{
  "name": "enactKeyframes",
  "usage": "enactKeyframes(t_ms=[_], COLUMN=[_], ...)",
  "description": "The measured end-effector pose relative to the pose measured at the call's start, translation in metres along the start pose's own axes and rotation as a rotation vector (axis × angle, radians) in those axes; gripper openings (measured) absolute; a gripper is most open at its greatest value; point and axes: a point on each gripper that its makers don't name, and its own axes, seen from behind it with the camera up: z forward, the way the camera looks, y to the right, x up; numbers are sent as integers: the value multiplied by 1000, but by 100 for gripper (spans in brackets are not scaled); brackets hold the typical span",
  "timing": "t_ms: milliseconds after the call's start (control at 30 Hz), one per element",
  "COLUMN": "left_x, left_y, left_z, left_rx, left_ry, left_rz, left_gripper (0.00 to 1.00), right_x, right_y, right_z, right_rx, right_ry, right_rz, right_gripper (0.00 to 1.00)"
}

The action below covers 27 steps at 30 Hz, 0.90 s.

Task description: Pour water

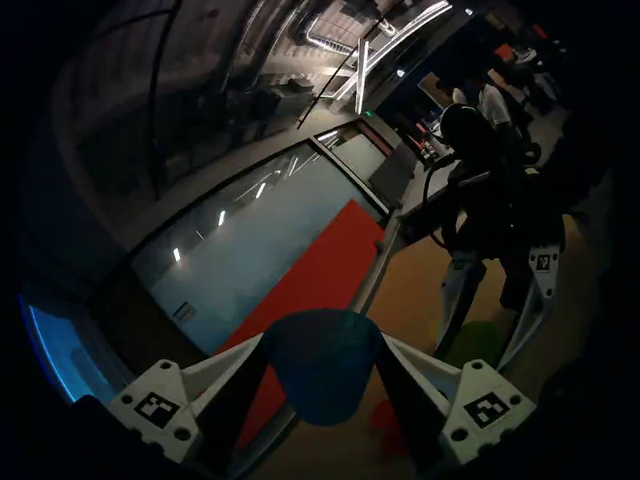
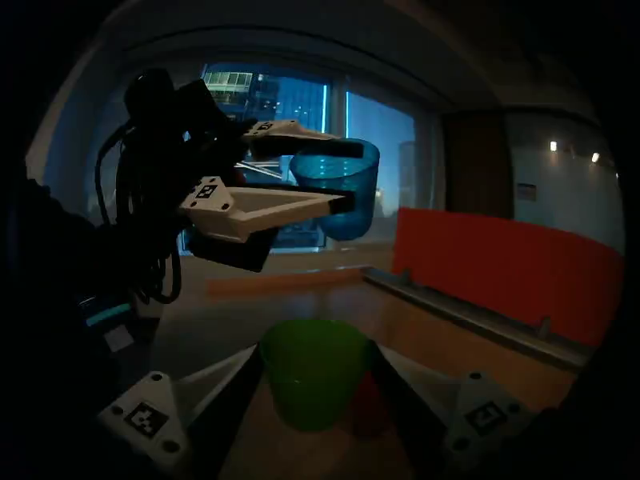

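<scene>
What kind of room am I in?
Probably an office or lab, dimly lit: tall windows onto city towers, an orange partition along a wooden desk, strip lights overhead.

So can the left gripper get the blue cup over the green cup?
Probably yes. The left gripper holds the blue cup raised, and open air lies between it and the green cup and its open top.

Red object (image 2: 366, 405) half hidden behind green cup (image 2: 314, 376).

Two cups: one blue cup (image 2: 336, 188), one green cup (image 2: 314, 382). Two grippers, left gripper (image 1: 322, 344) and right gripper (image 2: 316, 348). One red panel (image 2: 504, 264).
</scene>
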Motion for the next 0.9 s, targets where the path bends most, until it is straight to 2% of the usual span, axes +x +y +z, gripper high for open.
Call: enactKeyframes(t_ms=[333,600,900], left_x=[2,5,11], left_y=[-1,-4,0], left_z=[5,7,5], left_rx=[4,17,19], left_ry=[-8,-12,-11], left_rz=[98,160,219], left_gripper=[88,88,88], right_x=[1,3,4], right_y=[-2,-3,-3], right_z=[1,3,2], right_rx=[6,6,7], right_ry=[-2,1,5], right_rz=[-6,-8,-12], right_gripper=[93,93,93])
